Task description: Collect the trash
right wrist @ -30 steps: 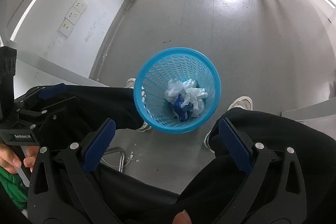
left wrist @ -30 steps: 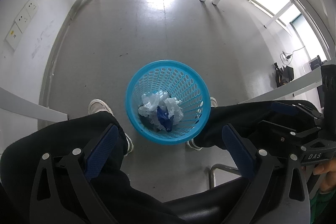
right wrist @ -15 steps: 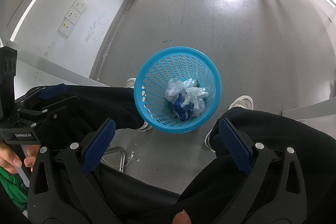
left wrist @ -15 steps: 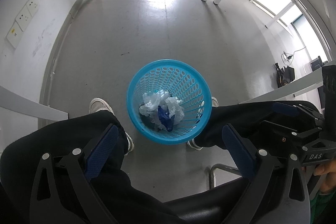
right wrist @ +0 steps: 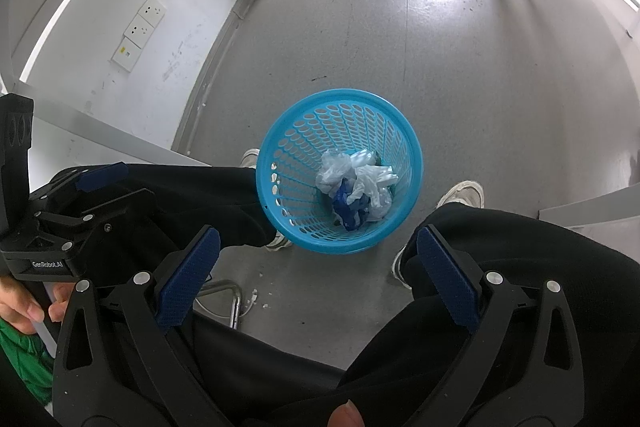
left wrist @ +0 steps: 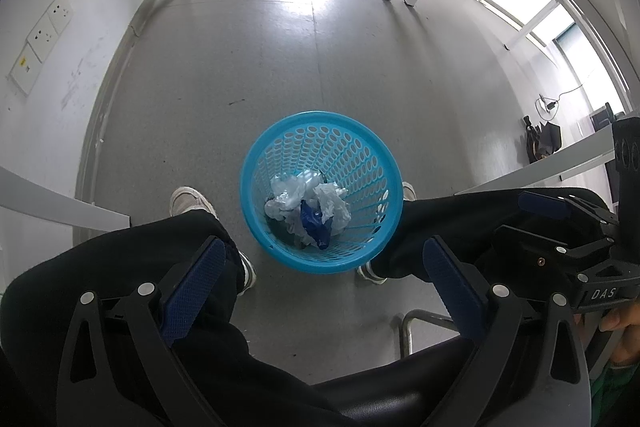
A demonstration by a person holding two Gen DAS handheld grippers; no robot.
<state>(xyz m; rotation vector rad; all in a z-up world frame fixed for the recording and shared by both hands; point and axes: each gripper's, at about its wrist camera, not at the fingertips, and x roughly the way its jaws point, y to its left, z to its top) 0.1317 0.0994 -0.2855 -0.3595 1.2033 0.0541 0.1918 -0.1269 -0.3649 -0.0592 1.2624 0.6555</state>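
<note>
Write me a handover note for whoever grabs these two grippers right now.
Left gripper: open, empty, held above the lap.
Right gripper: open, empty, also above the lap.
Blue basket stands upright on the floor between the seated person's shoes.
Done: crumpled white plastic and a blue wrapper lie inside it.
Left: no loose trash shows on the floor in either view; look elsewhere for more before closing out.
</note>
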